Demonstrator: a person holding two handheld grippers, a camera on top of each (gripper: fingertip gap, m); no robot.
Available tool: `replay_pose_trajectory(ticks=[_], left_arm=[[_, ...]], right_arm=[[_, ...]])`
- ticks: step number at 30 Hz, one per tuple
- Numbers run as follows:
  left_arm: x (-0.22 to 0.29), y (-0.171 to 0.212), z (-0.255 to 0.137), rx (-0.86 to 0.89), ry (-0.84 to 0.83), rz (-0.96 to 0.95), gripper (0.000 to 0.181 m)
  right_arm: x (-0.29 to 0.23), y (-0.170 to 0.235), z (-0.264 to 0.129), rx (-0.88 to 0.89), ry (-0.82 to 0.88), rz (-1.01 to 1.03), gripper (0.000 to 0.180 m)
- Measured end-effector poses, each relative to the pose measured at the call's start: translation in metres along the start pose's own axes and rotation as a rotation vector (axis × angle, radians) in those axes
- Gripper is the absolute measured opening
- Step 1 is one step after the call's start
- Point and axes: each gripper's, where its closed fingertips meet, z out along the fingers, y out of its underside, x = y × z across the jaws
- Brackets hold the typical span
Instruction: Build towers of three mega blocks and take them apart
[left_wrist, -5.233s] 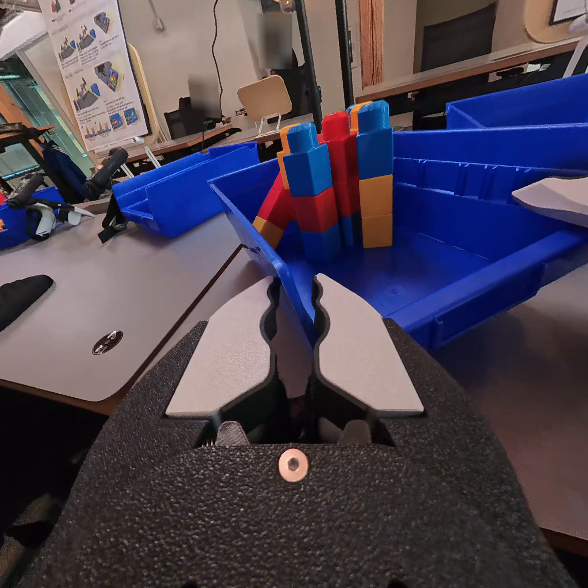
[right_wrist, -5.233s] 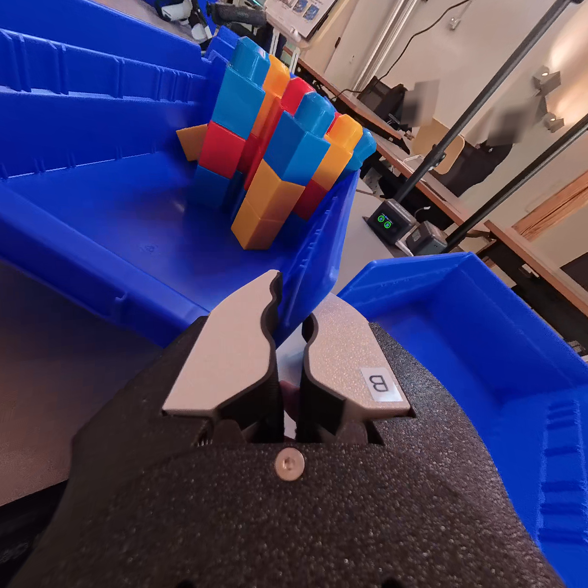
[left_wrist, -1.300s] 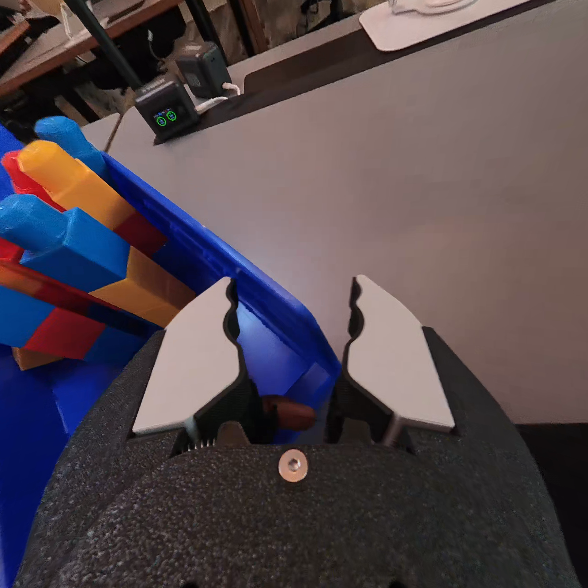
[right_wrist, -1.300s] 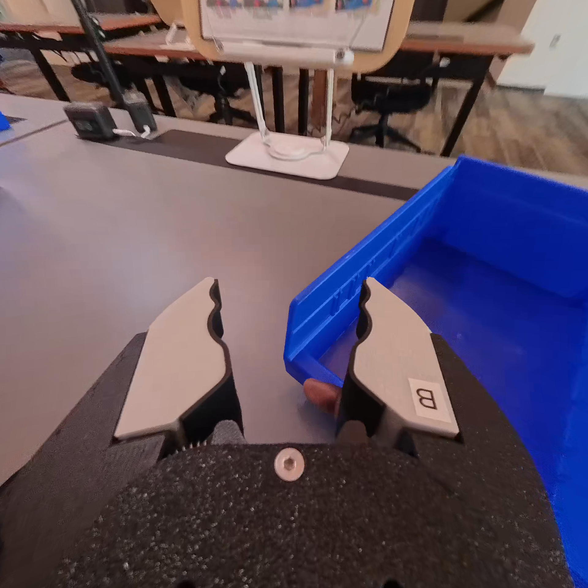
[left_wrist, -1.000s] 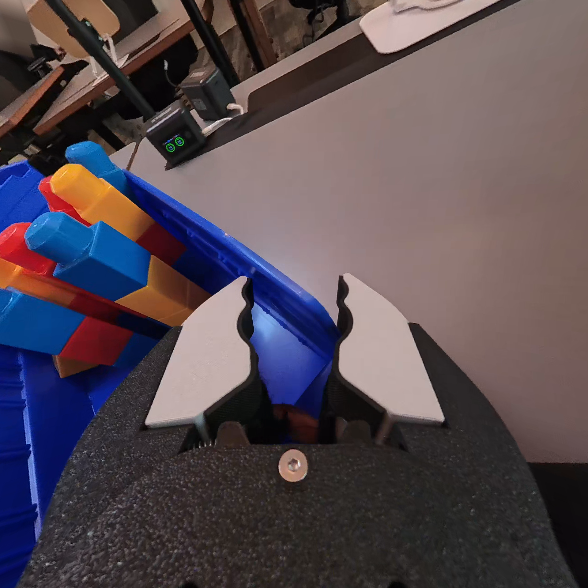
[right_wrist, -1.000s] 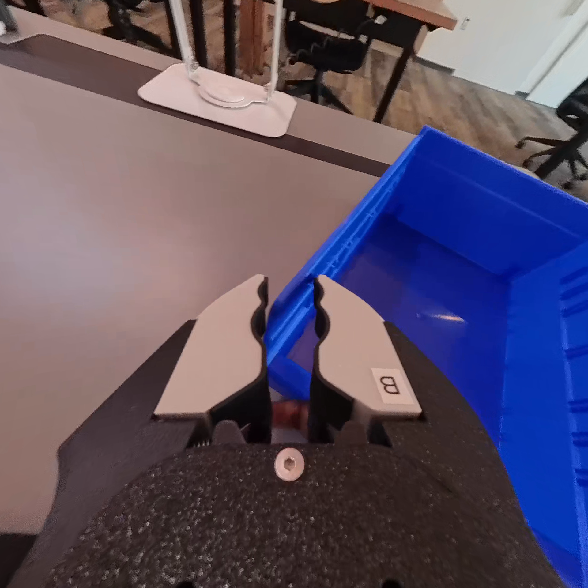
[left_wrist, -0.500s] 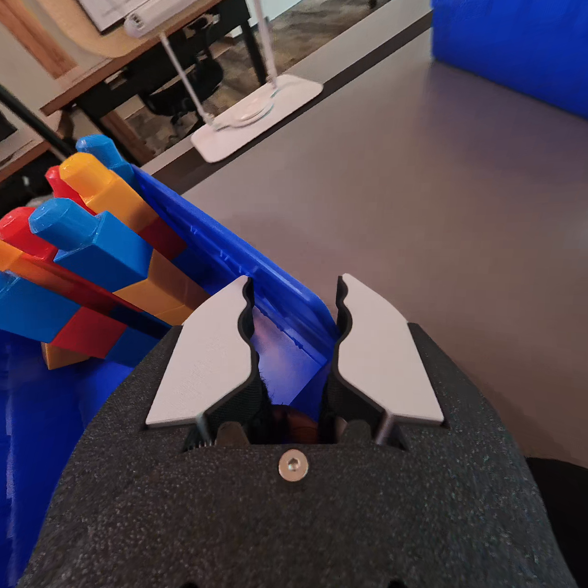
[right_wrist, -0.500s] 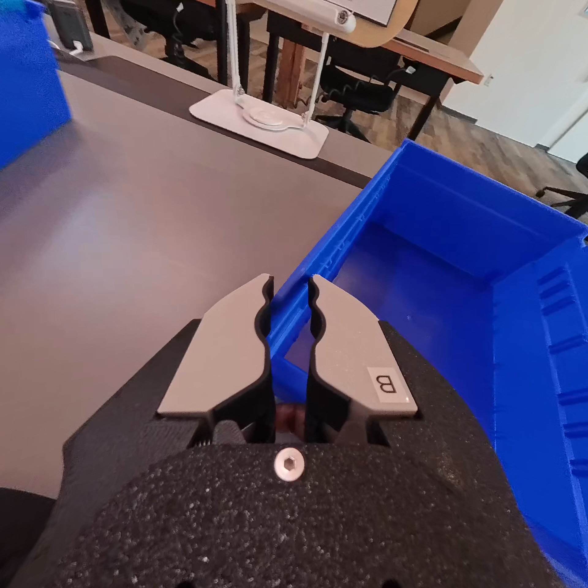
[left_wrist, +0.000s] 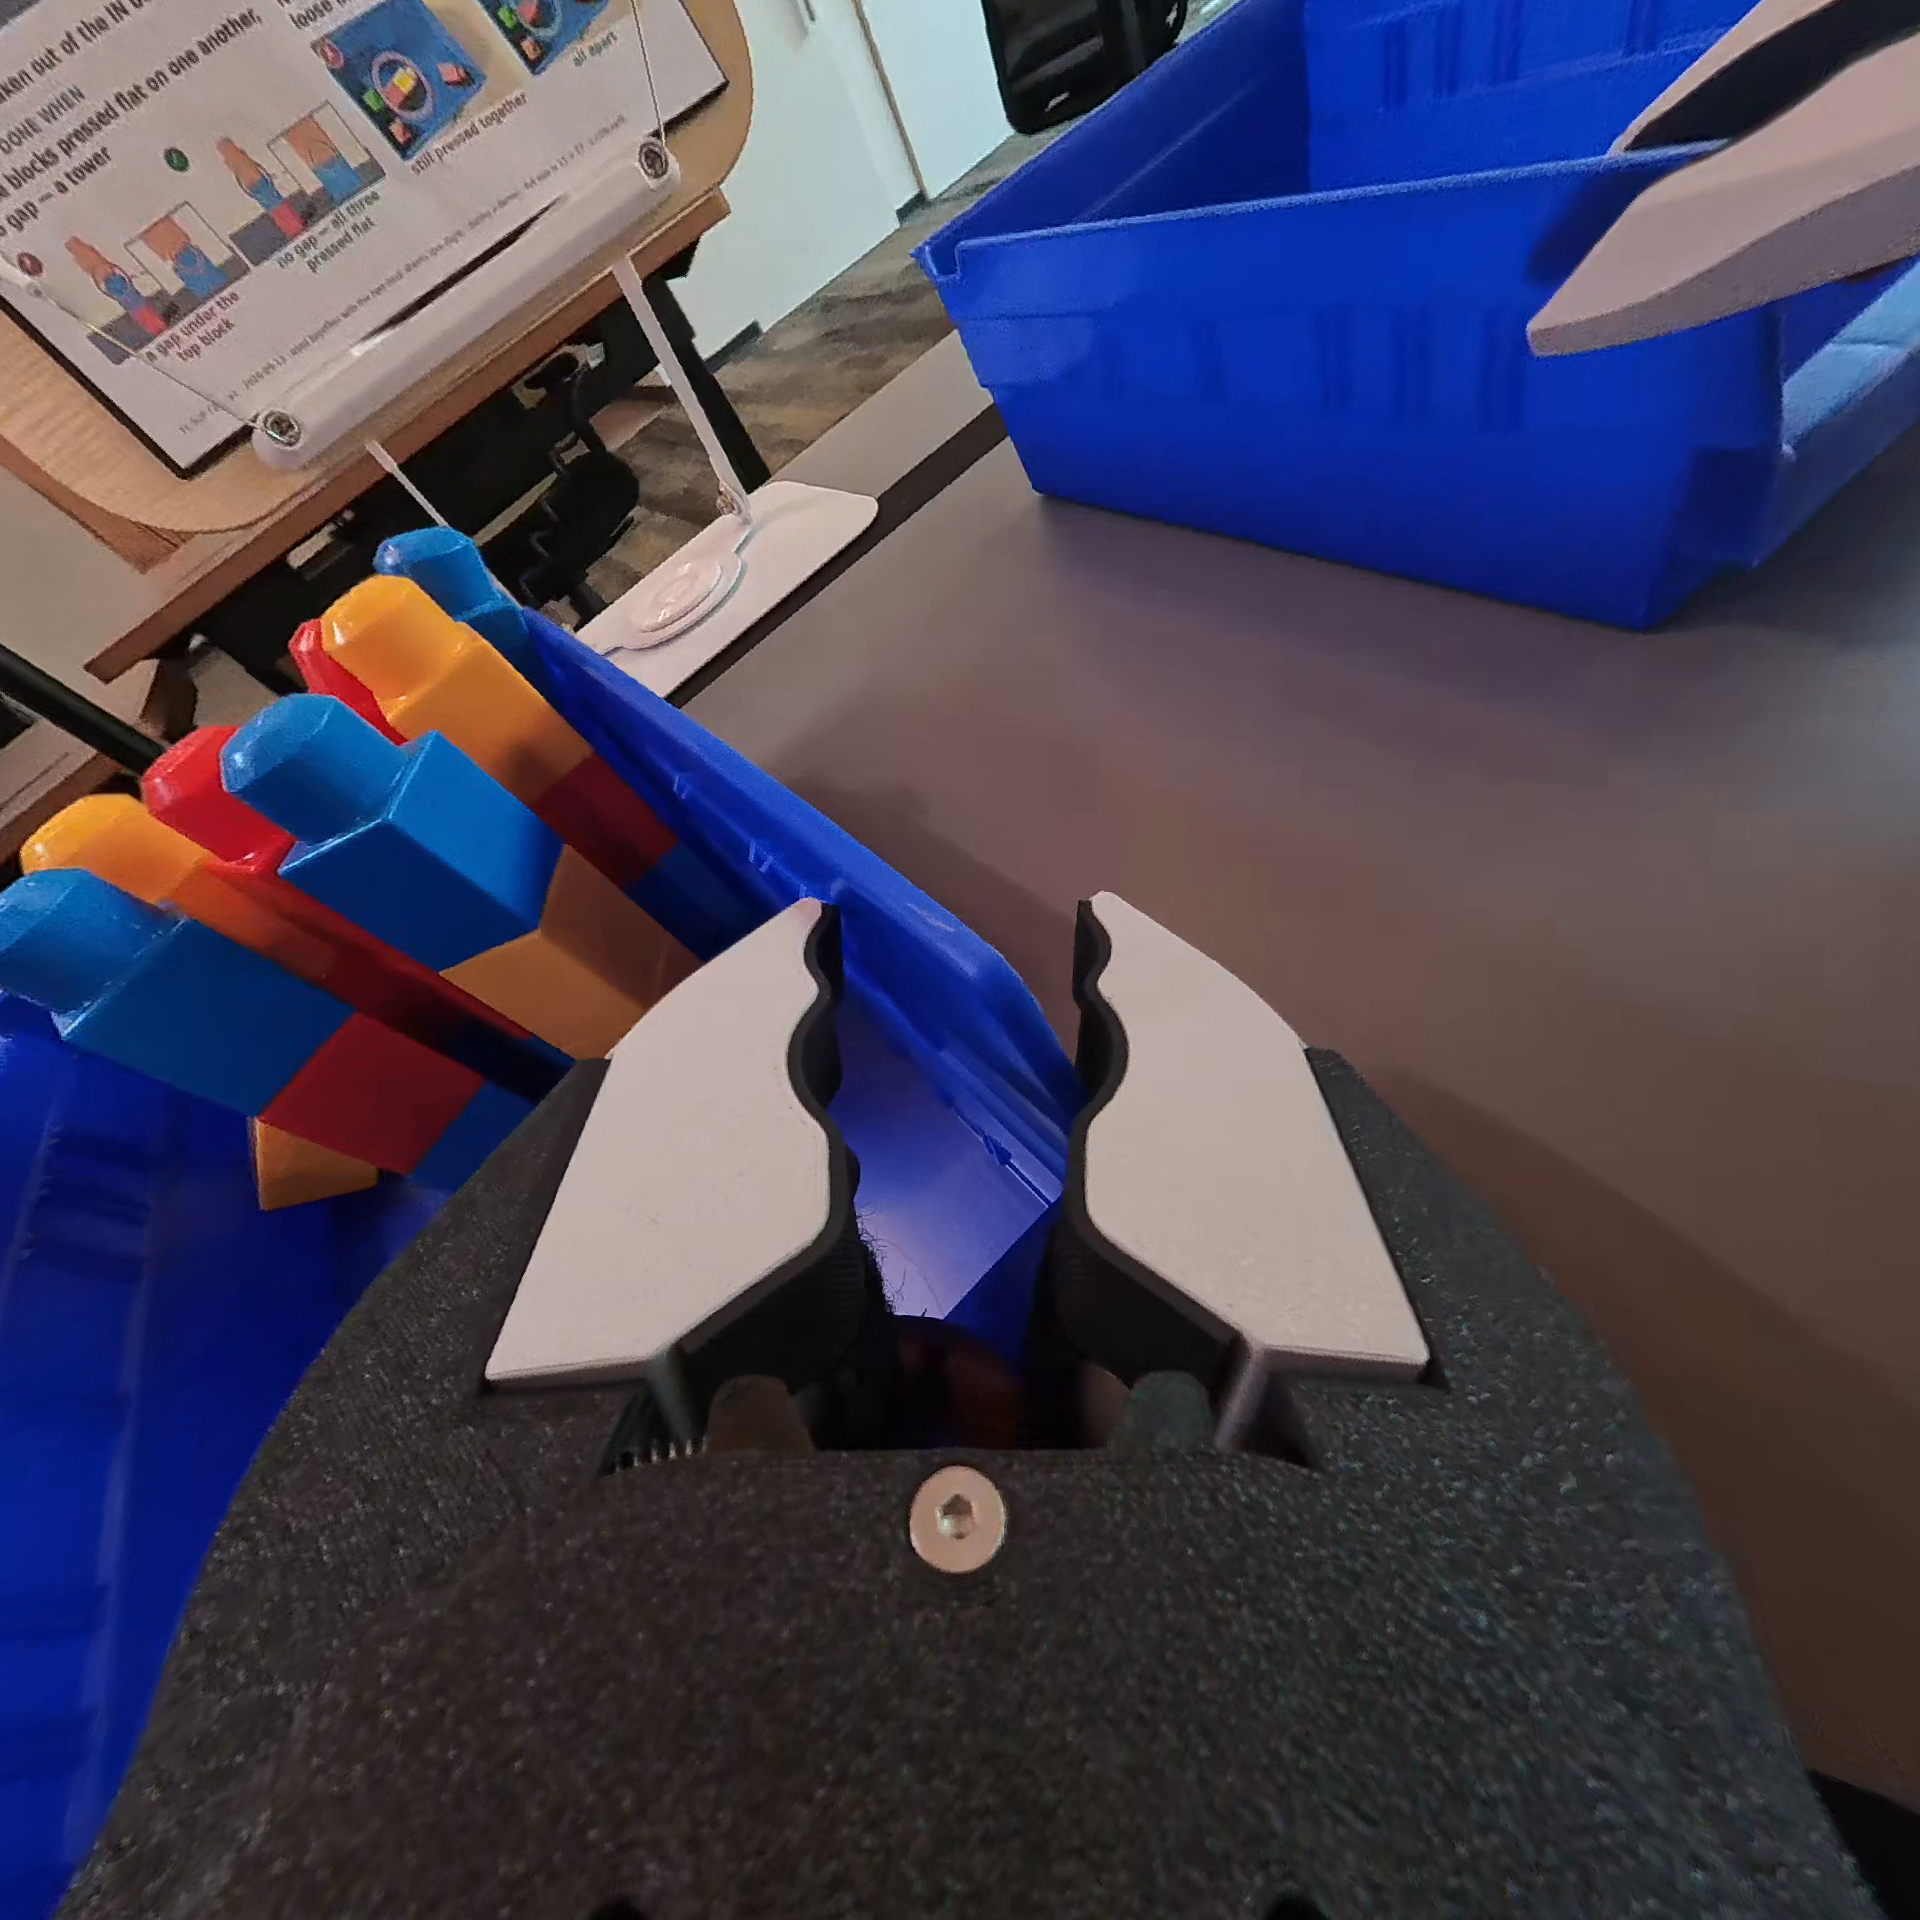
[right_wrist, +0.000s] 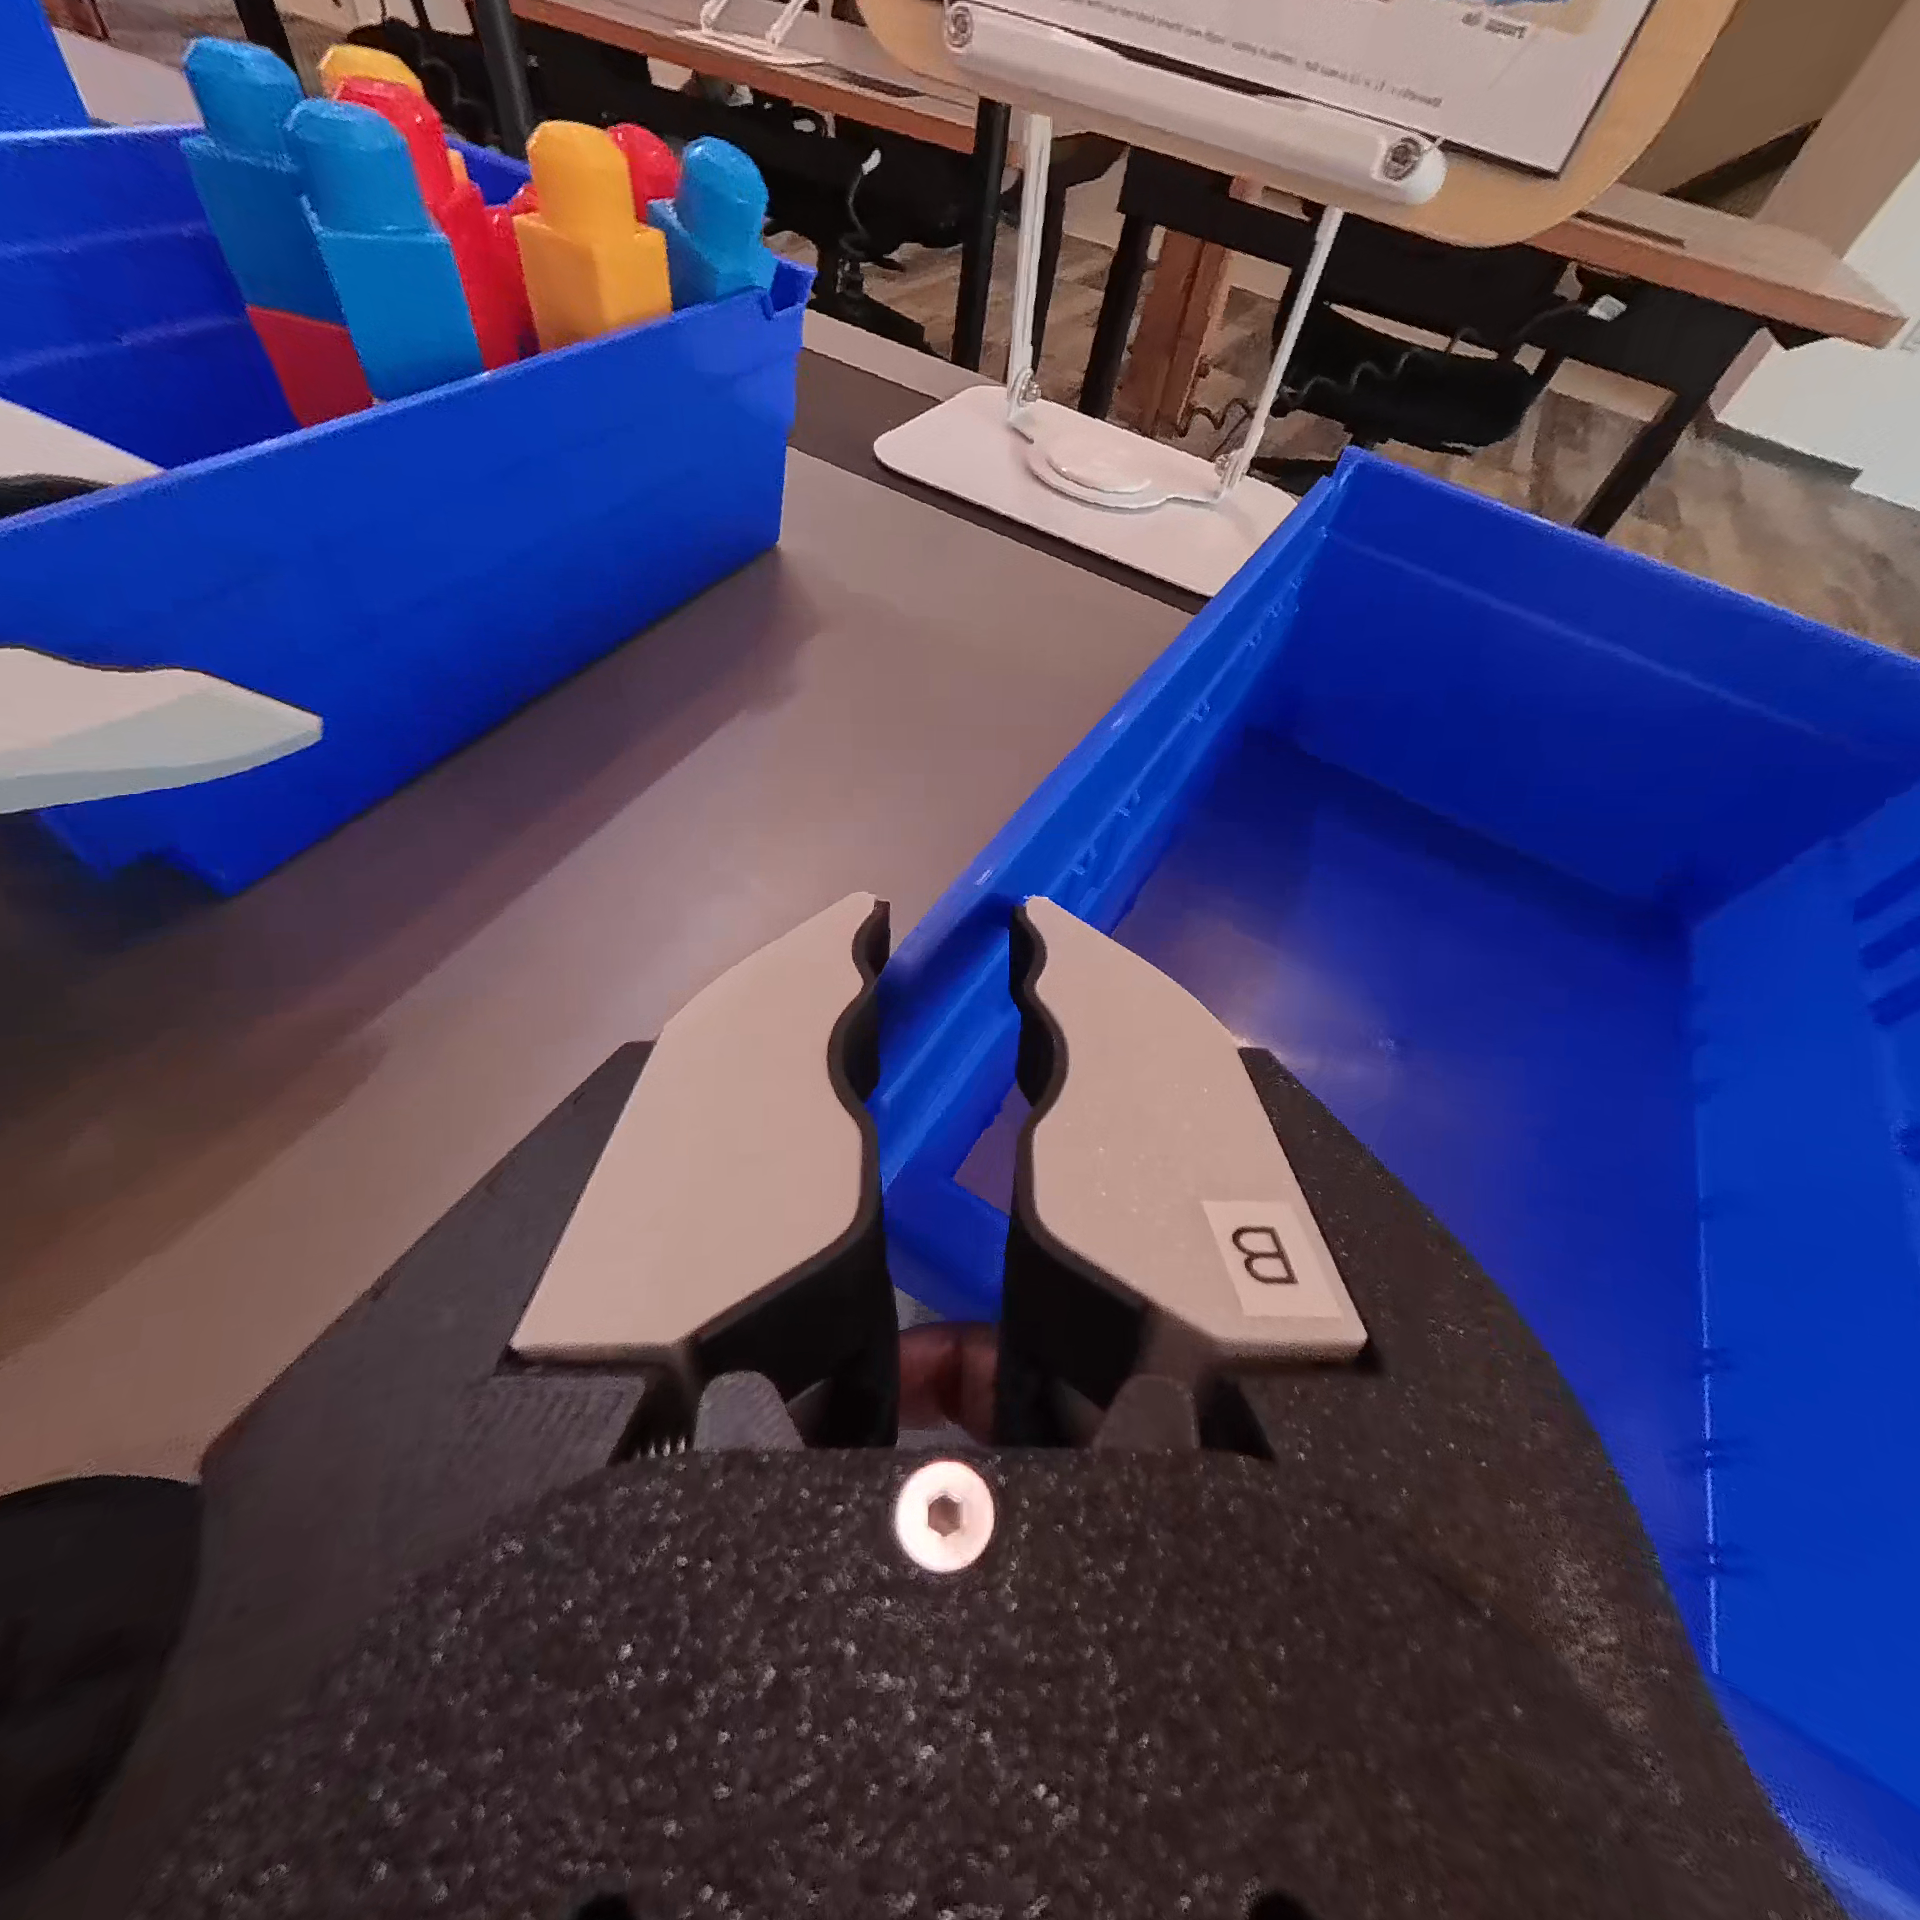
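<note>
Left gripper (left_wrist: 951, 925) is clamped on the corner wall of the block bin (left_wrist: 883, 935): one finger inside, one outside, blue rim pinched between them. Right gripper (right_wrist: 951, 920) does the same on the near corner of the second blue bin (right_wrist: 1558, 935), jaws closed tight on its rim (gap is just the wall thickness).

Towers (left_wrist: 395, 873) sit packed in the left-hand bin, leaning together against its far wall. From the left wrist view they tilt strongly away; from the right wrist view their tops (right_wrist: 478, 218) stick up above the rim. Colours are mixed blue, red and orange, several stacks, exact count hard to read since they overlap.

The second bin shows only bare floor and walls in the right wrist view. Both bins rest on the grey table (right_wrist: 623, 748), well apart, with open tabletop between them.

Behind the table edge stands a white sign stand (right_wrist: 1091, 468) holding an instruction sheet (left_wrist: 312, 156). Each gripper's fingers show at the edge of the other's view.
</note>
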Motion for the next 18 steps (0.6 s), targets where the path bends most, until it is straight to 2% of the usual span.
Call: replay_pose_trajectory(ticks=[2,4,6,9,12,13,15,16,18], left_arm=[[0.002,-0.001,0.003,-0.023,0.014,-0.002,0.046],[0.008,-0.005,0.0,-0.045,0.09,-0.02,0.071],[-0.001,-0.027,-0.013,0.016,0.123,-0.1,0.08],[-0.042,-0.076,-0.04,0.141,0.088,-0.15,0.081],[-0.102,-0.125,-0.061,0.186,0.019,-0.115,0.084],[-0.121,-0.141,-0.067,0.195,0.006,-0.111,0.083],[-0.151,-0.163,-0.077,0.19,-0.002,-0.091,0.077],[-0.169,-0.166,-0.08,0.17,-0.039,-0.066,0.073],[-0.201,-0.16,-0.081,0.098,-0.087,-0.077,0.069]], right_arm=[[-0.001,0.0,0.0,-0.02,-0.007,-0.005,0.022],[-0.002,-0.002,-0.004,-0.028,-0.031,-0.01,0.025],[-0.007,-0.021,-0.016,0.042,-0.101,0.067,0.047],[-0.009,-0.071,-0.044,0.183,-0.21,0.166,0.072],[-0.02,-0.138,-0.069,0.36,-0.336,0.09,0.096],[-0.03,-0.157,-0.076,0.381,-0.403,0.049,0.098],[-0.048,-0.187,-0.088,0.342,-0.545,-0.014,0.084],[-0.057,-0.202,-0.094,0.322,-0.615,-0.042,0.074],[-0.067,-0.237,-0.104,0.347,-0.708,-0.043,0.067]])
